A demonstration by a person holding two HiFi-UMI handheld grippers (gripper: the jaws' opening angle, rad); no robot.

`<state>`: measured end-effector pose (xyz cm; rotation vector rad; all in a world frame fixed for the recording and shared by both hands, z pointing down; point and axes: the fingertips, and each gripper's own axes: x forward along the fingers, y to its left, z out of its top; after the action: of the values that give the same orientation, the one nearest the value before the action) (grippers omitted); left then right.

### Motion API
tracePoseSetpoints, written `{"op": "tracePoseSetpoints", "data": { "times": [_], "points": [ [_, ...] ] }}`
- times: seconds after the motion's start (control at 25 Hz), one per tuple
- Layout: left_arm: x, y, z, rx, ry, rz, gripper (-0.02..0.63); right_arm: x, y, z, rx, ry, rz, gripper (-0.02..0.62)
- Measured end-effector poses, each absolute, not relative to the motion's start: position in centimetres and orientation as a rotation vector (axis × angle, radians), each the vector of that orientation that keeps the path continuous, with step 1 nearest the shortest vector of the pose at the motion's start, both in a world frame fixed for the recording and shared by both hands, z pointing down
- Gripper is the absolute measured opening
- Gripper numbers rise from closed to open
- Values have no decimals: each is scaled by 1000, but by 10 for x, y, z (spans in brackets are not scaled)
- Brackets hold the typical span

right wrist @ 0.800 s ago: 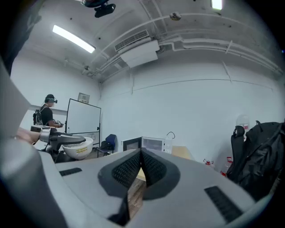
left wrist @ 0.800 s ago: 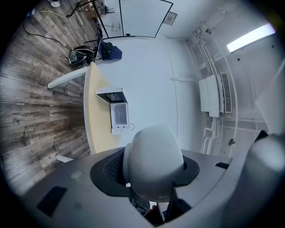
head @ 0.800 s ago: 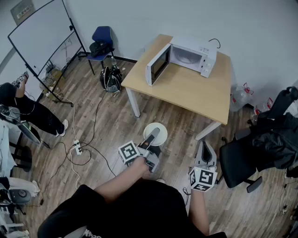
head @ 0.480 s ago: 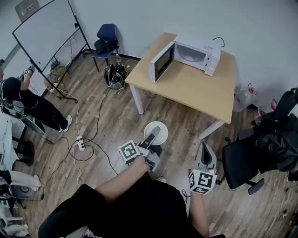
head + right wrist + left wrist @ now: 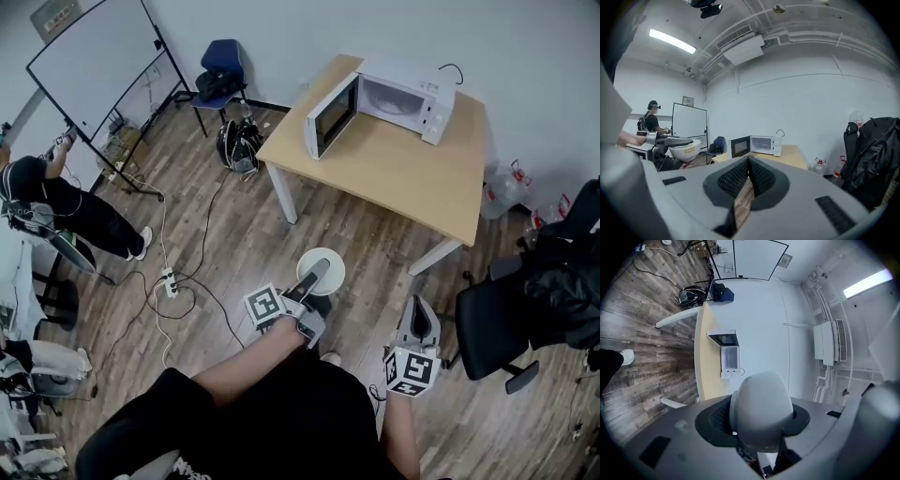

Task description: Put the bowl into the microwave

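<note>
Smooth glossy bowl — matt wooden table.

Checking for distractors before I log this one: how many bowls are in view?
1. The bowl is in the left gripper, over the floor short of the table. The open microwave looks empty.

Office: whiteboard, swivel chair, wooden table, floor cables

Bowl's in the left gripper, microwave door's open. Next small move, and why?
Probably walk forward, carrying the bowl toward the table. The left gripper grips it by the rim over the floor, and the microwave, its door open, sits at the table's far side, seemingly beyond reach.
</note>
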<state>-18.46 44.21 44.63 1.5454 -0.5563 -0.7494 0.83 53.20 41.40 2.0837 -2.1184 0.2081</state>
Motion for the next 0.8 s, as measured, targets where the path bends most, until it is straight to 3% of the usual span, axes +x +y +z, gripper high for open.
{"op": "tracePoseSetpoints", "data": {
  "times": [0.36, 0.8],
  "points": [
    [-157, 367, 459, 1517, -515, -773, 207, 28, 474, 422, 2050, -2076, 202, 60],
    [-114, 228, 455, 1560, -484, -738, 206, 51, 322, 415, 2021, -2059, 254, 60]
  ]
}}
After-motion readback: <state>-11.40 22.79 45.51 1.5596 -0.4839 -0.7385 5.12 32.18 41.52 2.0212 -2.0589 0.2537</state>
